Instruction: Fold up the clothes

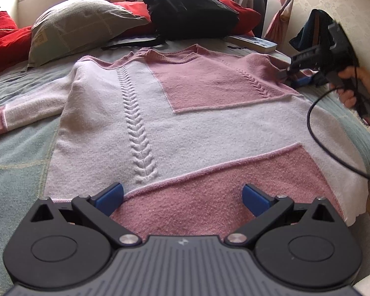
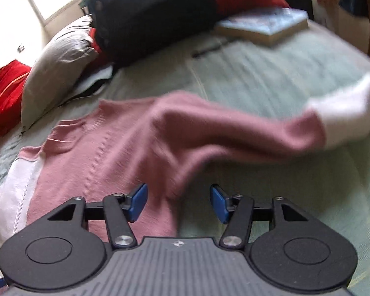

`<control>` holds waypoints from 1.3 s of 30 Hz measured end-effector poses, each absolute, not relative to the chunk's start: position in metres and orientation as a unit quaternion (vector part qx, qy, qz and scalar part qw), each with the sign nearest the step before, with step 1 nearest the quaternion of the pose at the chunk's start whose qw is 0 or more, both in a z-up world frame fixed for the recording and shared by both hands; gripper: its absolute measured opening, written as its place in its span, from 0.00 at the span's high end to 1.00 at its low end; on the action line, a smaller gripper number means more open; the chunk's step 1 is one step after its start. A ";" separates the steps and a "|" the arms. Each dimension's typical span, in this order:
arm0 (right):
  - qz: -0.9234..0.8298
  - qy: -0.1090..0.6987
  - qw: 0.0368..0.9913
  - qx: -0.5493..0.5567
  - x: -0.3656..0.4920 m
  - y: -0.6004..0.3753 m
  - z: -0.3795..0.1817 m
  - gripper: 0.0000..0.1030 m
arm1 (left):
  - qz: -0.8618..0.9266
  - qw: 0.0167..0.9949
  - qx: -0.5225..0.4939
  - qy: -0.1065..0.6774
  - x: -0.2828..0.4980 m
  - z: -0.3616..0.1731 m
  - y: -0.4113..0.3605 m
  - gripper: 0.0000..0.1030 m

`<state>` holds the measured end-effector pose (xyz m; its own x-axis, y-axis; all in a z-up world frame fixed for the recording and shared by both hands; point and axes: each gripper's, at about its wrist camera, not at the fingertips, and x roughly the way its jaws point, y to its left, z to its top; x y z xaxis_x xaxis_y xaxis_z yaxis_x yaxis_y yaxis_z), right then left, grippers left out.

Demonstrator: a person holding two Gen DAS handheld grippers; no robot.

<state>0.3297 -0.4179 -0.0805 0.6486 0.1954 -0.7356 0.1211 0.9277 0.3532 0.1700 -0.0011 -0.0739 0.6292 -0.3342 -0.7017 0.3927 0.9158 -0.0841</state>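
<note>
A pink and white knit sweater (image 1: pixel 185 123) lies flat on the bed, collar at the far end. My left gripper (image 1: pixel 182 197) is open and empty, low over the pink hem panel. In the left wrist view my right gripper (image 1: pixel 296 79) hovers at the sweater's right shoulder. In the right wrist view the right gripper (image 2: pixel 177 202) is open and empty over the armpit, where the pink sleeve (image 2: pixel 234 133) with its white cuff (image 2: pixel 342 118) stretches right across the bed. That view is blurred.
The bed has a green quilt (image 1: pixel 19 162). At its head are a grey pillow (image 1: pixel 81 27), red cushions (image 1: pixel 2 42), a black backpack (image 1: pixel 187 7) and a book (image 1: pixel 256 43). A wall stands right. The black cable (image 1: pixel 333 155) trails over the sweater's right edge.
</note>
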 end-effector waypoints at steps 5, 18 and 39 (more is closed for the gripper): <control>0.072 0.372 0.902 0.206 0.333 -0.417 -0.092 0.84 | -0.195 0.902 0.043 0.382 0.173 -0.076 -0.004 0.01; 0.039 0.377 0.908 0.176 0.329 -0.422 -0.065 0.76 | -0.194 0.903 0.062 0.378 0.177 -0.069 -0.006 0.01; 0.122 0.384 0.915 -0.027 0.168 -0.332 -0.081 0.29 | -0.192 0.894 0.095 0.394 0.153 -0.075 0.017 0.01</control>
<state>0.1685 -0.3320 -0.0812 0.6744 0.2031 -0.7099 -0.2444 0.9686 0.0449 0.1531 0.0169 -0.0751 0.6151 -0.2681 -0.7415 0.4187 0.9079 0.0191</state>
